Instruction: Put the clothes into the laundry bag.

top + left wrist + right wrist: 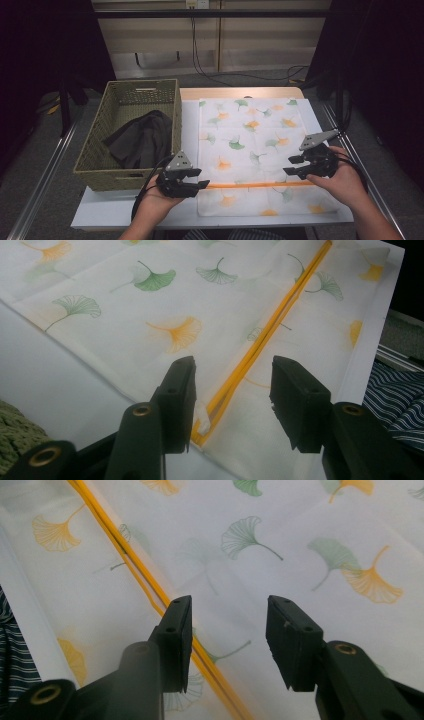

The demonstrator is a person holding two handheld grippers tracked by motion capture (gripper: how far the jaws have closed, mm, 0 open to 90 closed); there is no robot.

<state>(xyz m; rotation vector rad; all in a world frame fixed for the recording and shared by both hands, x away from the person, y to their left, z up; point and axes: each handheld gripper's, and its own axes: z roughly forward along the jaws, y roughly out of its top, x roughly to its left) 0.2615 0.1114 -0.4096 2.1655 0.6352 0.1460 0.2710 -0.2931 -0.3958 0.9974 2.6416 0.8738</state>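
Both claws, left claw point(192, 179) and right claw point(295, 166), are gaping empty over the ginkgo cloth point(250, 145); high view is showing a basket point(127, 172) beside it.

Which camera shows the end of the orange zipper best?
The left gripper view: the orange zipper ends with its white pull tab between the left gripper's open jaws. The high view shows the zipper as a thin line across the leaf-print bag. The right gripper view shows a mid-stretch, not the end.
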